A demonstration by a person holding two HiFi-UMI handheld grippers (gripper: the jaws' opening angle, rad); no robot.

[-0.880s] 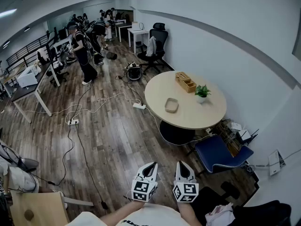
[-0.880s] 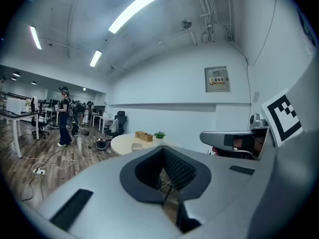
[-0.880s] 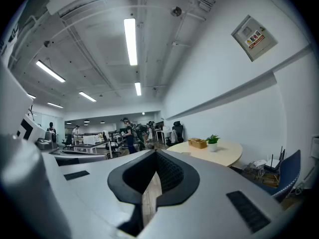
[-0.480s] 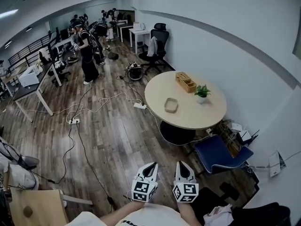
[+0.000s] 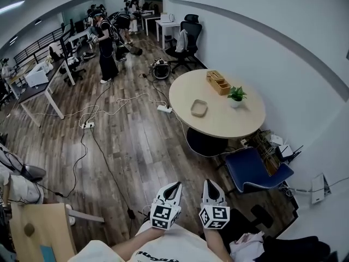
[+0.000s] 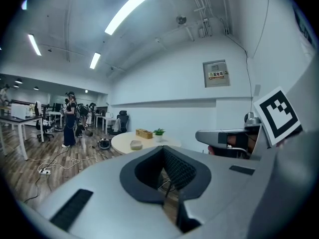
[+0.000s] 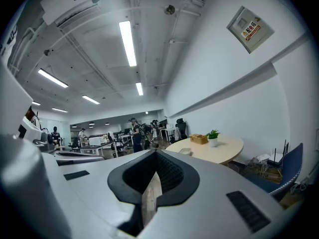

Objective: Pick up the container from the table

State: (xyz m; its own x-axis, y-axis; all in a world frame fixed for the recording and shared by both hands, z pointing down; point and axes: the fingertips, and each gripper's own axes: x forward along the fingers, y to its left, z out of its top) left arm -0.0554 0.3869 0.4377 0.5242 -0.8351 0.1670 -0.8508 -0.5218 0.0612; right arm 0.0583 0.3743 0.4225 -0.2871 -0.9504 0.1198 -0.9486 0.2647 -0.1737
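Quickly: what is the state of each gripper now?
Left gripper: shut, holding nothing.
Right gripper: shut, holding nothing.

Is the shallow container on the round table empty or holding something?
Apparently empty: in the head view the container on the round table shows only a bare inner floor. Too small to rule out tiny contents.

Container (image 5: 199,108) on table (image 5: 218,127) — plant (image 5: 236,95) right
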